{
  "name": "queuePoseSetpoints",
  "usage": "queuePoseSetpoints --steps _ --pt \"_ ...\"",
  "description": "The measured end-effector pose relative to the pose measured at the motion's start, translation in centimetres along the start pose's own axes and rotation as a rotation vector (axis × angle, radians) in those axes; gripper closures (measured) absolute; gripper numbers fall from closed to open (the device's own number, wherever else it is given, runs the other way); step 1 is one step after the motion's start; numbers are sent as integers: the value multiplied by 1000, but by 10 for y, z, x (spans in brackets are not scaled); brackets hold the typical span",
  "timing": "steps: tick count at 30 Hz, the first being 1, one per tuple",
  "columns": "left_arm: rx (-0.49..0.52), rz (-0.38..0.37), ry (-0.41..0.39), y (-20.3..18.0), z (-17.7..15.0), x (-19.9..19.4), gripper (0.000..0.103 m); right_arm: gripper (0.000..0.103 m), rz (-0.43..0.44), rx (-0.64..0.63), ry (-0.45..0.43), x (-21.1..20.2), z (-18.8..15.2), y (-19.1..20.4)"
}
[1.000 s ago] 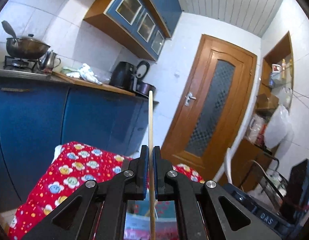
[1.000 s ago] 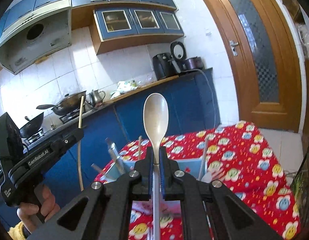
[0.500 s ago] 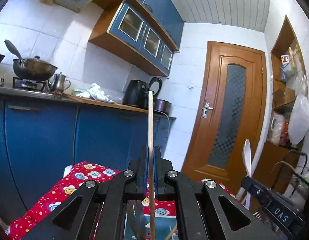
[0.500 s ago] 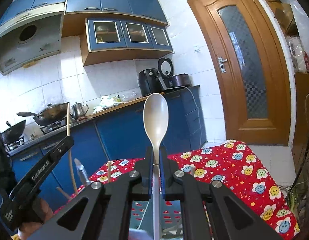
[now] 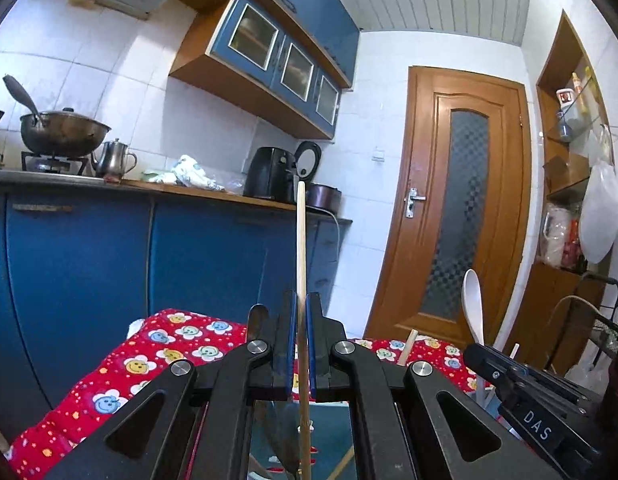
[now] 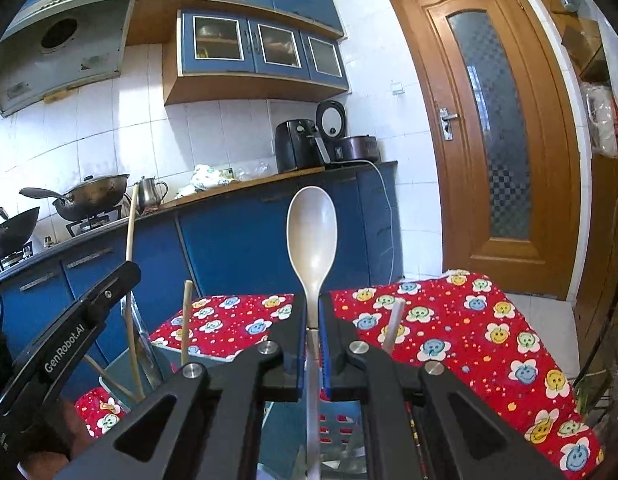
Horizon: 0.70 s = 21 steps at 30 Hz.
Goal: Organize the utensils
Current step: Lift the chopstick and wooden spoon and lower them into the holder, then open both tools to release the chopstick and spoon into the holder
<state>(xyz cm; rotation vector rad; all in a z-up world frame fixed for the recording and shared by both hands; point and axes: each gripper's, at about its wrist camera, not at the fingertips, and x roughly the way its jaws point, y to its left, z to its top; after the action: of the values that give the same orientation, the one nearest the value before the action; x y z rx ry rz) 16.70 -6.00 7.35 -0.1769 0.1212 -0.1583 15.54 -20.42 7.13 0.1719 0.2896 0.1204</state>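
My left gripper (image 5: 301,344) is shut on a wooden chopstick (image 5: 301,248) that stands upright between its blue pads. My right gripper (image 6: 313,344) is shut on a white spoon (image 6: 312,236), bowl up. Both hold their utensils over a blue utensil holder (image 6: 125,380) on the red flowered tablecloth (image 6: 449,320). The holder has a knife blade (image 5: 255,324) and other sticks (image 6: 185,320) standing in it. The spoon also shows in the left wrist view (image 5: 472,300), and the left gripper's chopstick shows in the right wrist view (image 6: 129,240).
Blue kitchen cabinets (image 5: 89,264) and a counter with woks (image 6: 93,196), a kettle (image 5: 111,158) and an air fryer (image 6: 297,146) stand behind the table. A wooden door (image 6: 497,128) is at the right. Shelves (image 5: 569,160) stand at the far right.
Both grippers have come lower and closer to the holder, still holding the chopstick and the spoon. More of the holder's sticks and the knife blade have come into view.
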Motion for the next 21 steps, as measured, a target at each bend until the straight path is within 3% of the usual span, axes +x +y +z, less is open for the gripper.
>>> queuePoseSetpoints --steps 3,5,7,11,13,15,21 --pt "8 3 2 -1 0 -1 98 92 8 16 13 1 -1 0" --pt "9 1 5 -3 -1 -1 95 79 12 27 15 0 0 -2" --pt "10 1 7 -3 -1 -2 90 75 20 37 8 -2 0 -3" --pt "8 -4 12 -4 -1 -2 87 72 20 44 -1 -4 1 -2" --pt "0 -12 19 -3 0 -2 76 71 27 50 -1 -5 2 -2" --pt "-7 -17 22 -3 1 -3 71 68 31 52 -5 -6 2 -2" --pt "-19 -37 40 -5 6 -6 67 65 53 75 -24 -14 6 -3"
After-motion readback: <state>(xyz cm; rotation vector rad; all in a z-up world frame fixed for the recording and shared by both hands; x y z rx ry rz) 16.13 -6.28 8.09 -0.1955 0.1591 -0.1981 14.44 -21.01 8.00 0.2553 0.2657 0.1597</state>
